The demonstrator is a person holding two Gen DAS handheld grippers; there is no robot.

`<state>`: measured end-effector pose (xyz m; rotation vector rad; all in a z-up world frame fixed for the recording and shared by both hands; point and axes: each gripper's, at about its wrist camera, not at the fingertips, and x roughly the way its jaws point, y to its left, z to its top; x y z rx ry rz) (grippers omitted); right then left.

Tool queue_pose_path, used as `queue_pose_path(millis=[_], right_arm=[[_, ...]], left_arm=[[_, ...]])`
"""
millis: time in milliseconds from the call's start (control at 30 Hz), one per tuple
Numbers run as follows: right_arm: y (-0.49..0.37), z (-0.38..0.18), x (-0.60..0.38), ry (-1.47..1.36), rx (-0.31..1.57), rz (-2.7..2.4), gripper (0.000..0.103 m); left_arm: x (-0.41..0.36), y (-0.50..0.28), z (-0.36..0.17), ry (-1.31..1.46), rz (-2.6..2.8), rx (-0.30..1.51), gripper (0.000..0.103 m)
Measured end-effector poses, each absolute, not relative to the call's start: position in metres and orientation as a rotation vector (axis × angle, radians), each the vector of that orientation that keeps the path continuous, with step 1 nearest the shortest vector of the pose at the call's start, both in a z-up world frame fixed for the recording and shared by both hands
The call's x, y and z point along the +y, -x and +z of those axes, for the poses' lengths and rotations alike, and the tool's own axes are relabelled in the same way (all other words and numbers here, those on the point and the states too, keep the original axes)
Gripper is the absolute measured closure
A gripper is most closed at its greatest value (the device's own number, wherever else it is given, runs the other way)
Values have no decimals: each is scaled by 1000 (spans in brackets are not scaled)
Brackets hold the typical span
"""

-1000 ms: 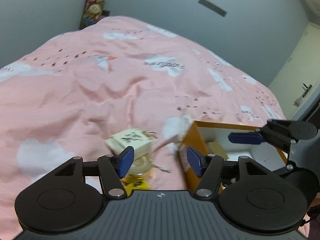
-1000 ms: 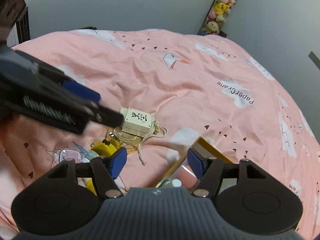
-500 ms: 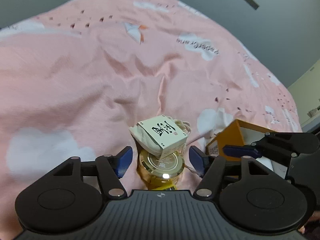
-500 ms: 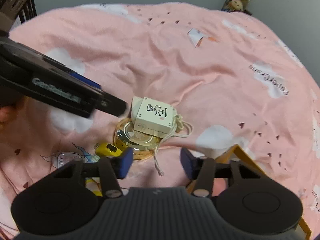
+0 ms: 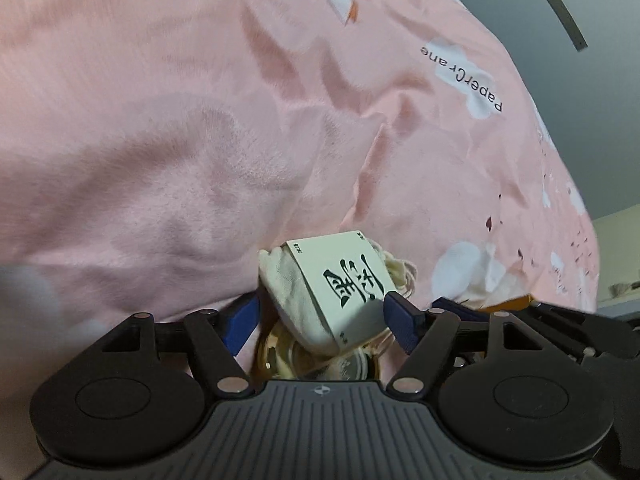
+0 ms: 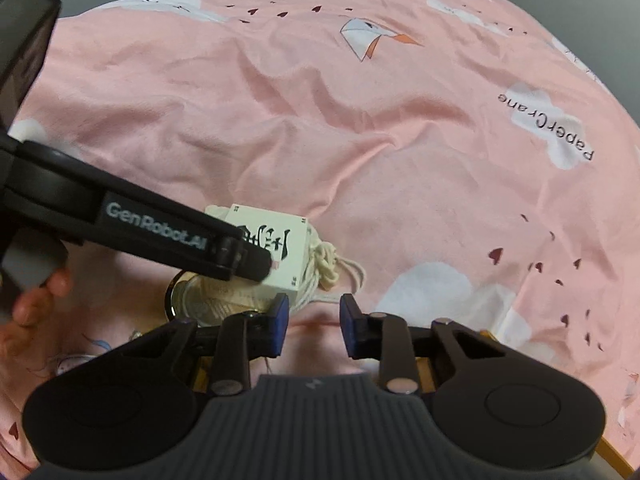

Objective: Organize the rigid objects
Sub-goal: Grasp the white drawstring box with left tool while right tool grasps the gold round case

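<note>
A pink bedspread (image 6: 320, 128) printed with white clouds covers the bed. On it, toward the near edge, a cream box (image 5: 340, 284) with black lettering lies tilted on a cloth pouch (image 5: 288, 288) and a round gold tin (image 6: 208, 300). The left gripper (image 5: 320, 316), its jaws just opened wide, straddles the box without pressing it. The right gripper (image 6: 312, 320) has just narrowed on nothing, a drawstring (image 6: 332, 268) just beyond.
</note>
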<state>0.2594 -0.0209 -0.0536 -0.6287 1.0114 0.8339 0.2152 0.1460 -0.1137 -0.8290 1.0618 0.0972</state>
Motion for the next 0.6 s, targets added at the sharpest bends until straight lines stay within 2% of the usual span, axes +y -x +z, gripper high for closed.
queue_pose_path(millis=[133,233,300,400,500,600], right_arm=[[-265,-60,-16,630,1030,842,81],[-267,-64,-17,625,1047,847,84],[-268,-67,-18,621,1059,847,84],[-267,-71,-20,625,1062,839,84],[-267,-71,-22,629,1061,833,84],[-263,-71,-23,682,1035,821,84]], left_arm=[[152,-225,-135,955,65,1071,19],[153,-227,-140,987,57,1054,27],[154,-227,-136,984,59,1039,41],[155,-221,-123,949,59,1007,53],[147,-216,-105,863,53,973,63],[132,-217,-89,776,3,954,66]])
